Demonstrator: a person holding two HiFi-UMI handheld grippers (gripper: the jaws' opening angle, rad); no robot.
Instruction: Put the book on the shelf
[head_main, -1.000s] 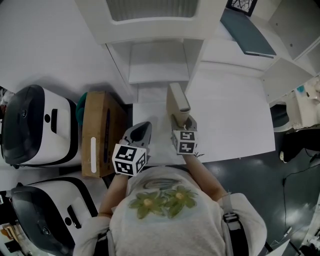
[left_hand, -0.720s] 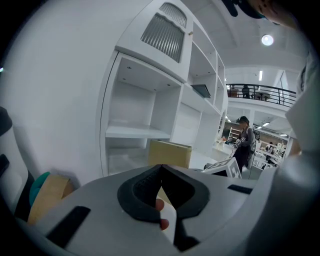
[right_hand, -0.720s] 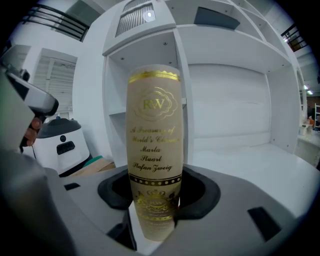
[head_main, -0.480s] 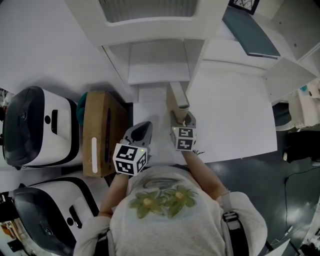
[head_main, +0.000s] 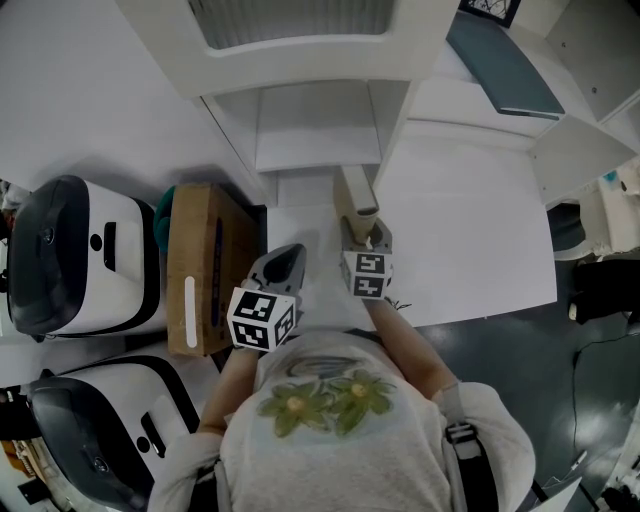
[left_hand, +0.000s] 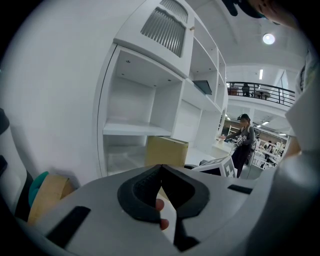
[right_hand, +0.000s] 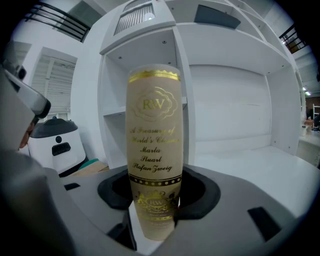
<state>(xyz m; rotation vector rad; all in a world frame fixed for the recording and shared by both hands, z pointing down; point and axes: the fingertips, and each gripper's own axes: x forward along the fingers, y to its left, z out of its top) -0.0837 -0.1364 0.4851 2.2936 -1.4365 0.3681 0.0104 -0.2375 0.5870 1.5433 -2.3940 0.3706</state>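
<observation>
The right tongs (right_hand: 157, 194) grip the lower spine of a beige book (right_hand: 154, 125) with gold lettering, holding it upright over the white bench (head_main: 470, 230), just in front of the white shelf unit's (head_main: 318, 140) open lower compartment. The left tongs (left_hand: 161, 170), pressed together and empty, hover nearby, right of a cardboard box (head_main: 200, 265).

You wear a light grey short-sleeved T-shirt (head_main: 340, 445) with a yellow-green flower print (head_main: 325, 398) on it. A grey strap (head_main: 462, 445) with a buckle runs over your right shoulder. The left gripper (head_main: 284, 260) and right gripper (head_main: 368, 234) have grey shells, black fingers (left_hand: 132, 196) and dark slots on top. Each carries a white cube with black square markers: left cube (head_main: 262, 318), right cube (head_main: 368, 276).
</observation>
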